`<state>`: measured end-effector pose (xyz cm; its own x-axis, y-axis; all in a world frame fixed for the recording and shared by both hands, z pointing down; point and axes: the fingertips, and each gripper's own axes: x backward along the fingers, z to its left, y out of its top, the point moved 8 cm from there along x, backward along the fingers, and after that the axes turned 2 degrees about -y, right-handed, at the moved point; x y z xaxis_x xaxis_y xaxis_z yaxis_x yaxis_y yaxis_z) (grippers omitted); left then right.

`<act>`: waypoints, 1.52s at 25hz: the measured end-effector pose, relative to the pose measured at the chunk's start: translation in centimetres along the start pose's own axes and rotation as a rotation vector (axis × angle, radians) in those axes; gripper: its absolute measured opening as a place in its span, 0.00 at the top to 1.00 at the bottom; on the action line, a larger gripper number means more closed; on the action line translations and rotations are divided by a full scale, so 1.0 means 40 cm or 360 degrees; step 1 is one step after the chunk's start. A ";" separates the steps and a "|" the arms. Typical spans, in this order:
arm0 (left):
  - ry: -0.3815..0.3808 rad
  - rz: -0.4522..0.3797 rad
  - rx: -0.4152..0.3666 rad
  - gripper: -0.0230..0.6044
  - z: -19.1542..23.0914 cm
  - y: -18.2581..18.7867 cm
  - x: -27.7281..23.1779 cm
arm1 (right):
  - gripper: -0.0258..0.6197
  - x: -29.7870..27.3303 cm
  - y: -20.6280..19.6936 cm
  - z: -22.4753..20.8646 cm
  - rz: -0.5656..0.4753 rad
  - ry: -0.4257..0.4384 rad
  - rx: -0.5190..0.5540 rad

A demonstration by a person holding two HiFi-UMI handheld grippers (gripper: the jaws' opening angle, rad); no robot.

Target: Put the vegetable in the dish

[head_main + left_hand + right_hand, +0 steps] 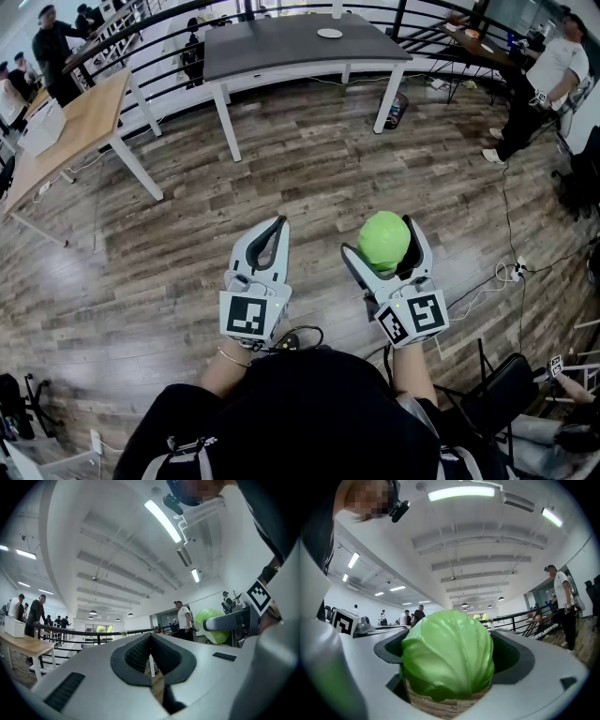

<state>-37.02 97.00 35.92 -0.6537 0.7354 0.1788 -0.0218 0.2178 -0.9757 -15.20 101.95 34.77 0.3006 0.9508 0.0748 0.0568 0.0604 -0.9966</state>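
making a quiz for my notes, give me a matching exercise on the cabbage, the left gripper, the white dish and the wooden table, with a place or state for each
Things:
1. cabbage
2. left gripper
3. white dish
4. wooden table

Place or state:
A. on the grey table
B. jaws together, nothing between them
C. at the far left of the head view
D. between the jaws of the right gripper

Pairs: 1-D, 2-B, 3-A, 4-C
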 end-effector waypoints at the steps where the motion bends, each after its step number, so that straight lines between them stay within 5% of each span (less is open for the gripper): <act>1: -0.0002 0.0003 0.0006 0.96 0.001 0.001 0.000 | 0.16 -0.002 0.001 0.001 0.0001 0.0000 0.0000; 23: 0.0042 0.0030 0.0059 0.96 -0.007 0.020 -0.008 | 0.16 -0.005 0.017 -0.007 -0.0029 0.0003 0.0009; 38: 0.0072 0.0040 0.0062 0.96 -0.081 0.004 -0.094 | 0.16 0.005 0.019 -0.115 -0.0029 0.0058 0.0031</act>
<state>-32.11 96.36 35.50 -0.6196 0.7686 0.1591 -0.0360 0.1747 -0.9840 -10.72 100.80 34.20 0.3341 0.9378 0.0939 0.0440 0.0840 -0.9955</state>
